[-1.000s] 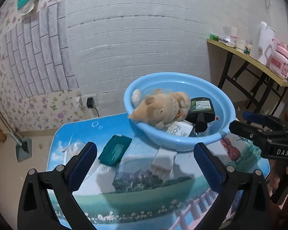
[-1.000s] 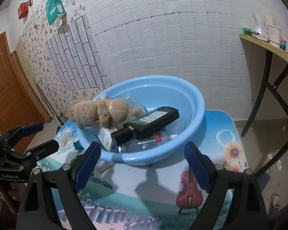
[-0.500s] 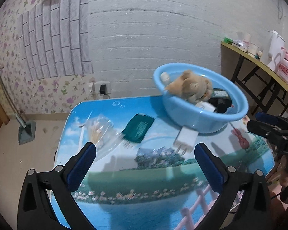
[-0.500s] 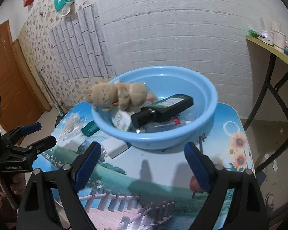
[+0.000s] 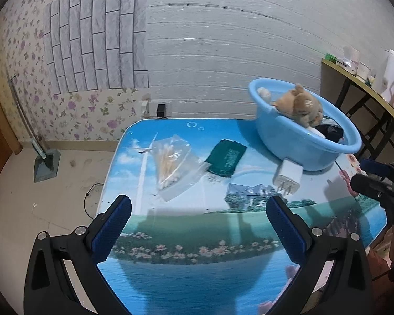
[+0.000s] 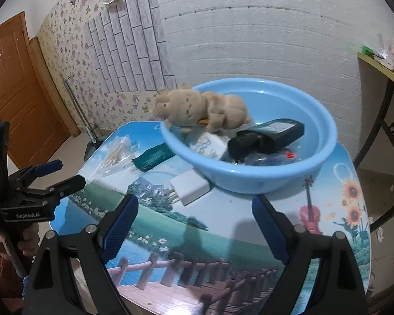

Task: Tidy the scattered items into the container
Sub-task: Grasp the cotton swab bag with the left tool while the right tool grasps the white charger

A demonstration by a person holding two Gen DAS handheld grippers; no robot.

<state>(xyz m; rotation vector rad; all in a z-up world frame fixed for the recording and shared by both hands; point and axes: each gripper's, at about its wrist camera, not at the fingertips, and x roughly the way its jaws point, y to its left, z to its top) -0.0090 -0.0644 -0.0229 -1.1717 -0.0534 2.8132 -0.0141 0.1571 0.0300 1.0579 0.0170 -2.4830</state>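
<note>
A light blue basin (image 5: 289, 144) (image 6: 325, 131) stands at the table's far right, holding a tan plush toy (image 5: 299, 103) (image 6: 197, 107), a dark bottle (image 6: 273, 134) and smaller items. On the table lie a clear bag of cotton swabs (image 5: 170, 162) (image 6: 115, 152), a green packet (image 5: 227, 157) (image 6: 153, 157) and a white charger plug (image 5: 289, 176) (image 6: 189, 186). My left gripper (image 5: 198, 229) hangs open over the near table, short of the bag and packet. My right gripper (image 6: 194, 225) is open too, nothing between its fingers, just in front of the plug.
The picture-printed table (image 5: 197, 236) ends close at the near edge, with bare floor (image 5: 39, 197) to its left. A side table (image 5: 359, 78) with cups and a jug stands at the right wall. A wooden door (image 6: 10, 78) is on the far left.
Both grippers have drawn back from the basin. The left view has swung left, so the bag, packet and plug now sit ahead of it. Both stayed open.
</note>
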